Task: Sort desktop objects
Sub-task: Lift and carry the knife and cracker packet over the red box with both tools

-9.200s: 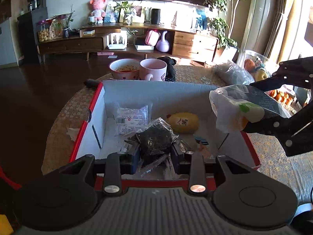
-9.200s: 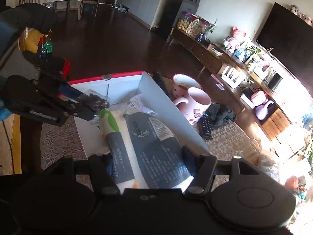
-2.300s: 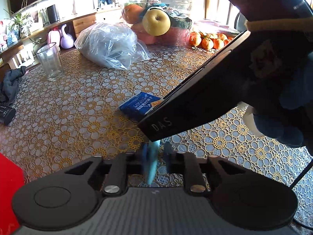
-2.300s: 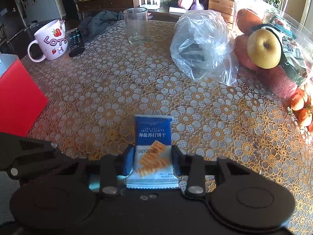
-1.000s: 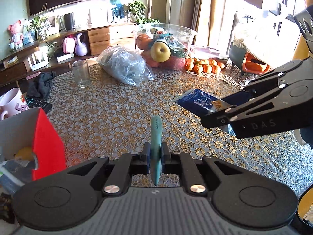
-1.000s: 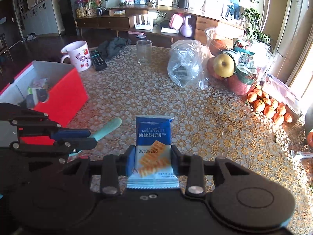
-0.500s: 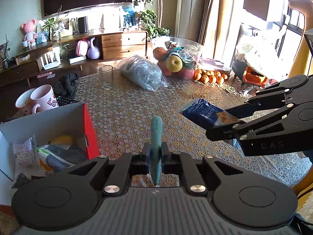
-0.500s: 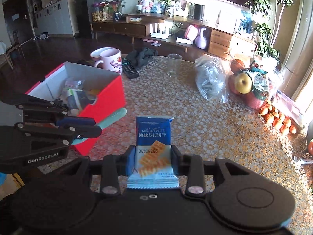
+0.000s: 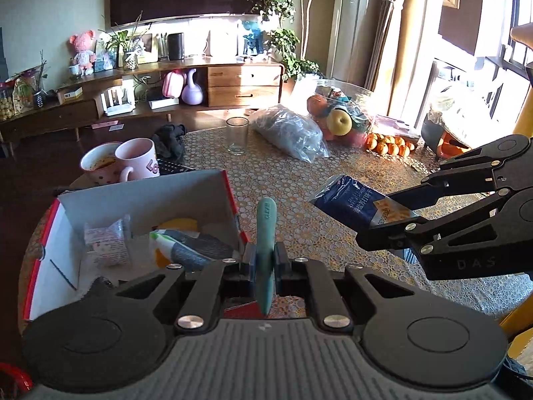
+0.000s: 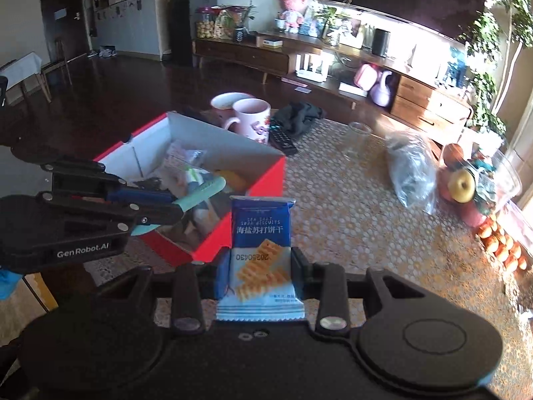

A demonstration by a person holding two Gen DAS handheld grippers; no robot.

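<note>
Box (image 9: 146, 196) is landmark. Left tongs (image 9: 265, 263) clamp teal tool (image 9: 266, 233) at box's right wall, nearer; right tongs (image 10: 260, 266) clamp cracker pack (image 10: 261, 233), farther right above counter (image 9: 299, 180).

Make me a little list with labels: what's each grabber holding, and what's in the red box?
left hand-held gripper: shut on the teal stick, beside the box's right wall
right hand-held gripper: shut on the blue cracker packet, held above the table
red box: open, holds several wrapped packets and something yellow
table: lace-patterned cloth
behind box: pink mug
</note>
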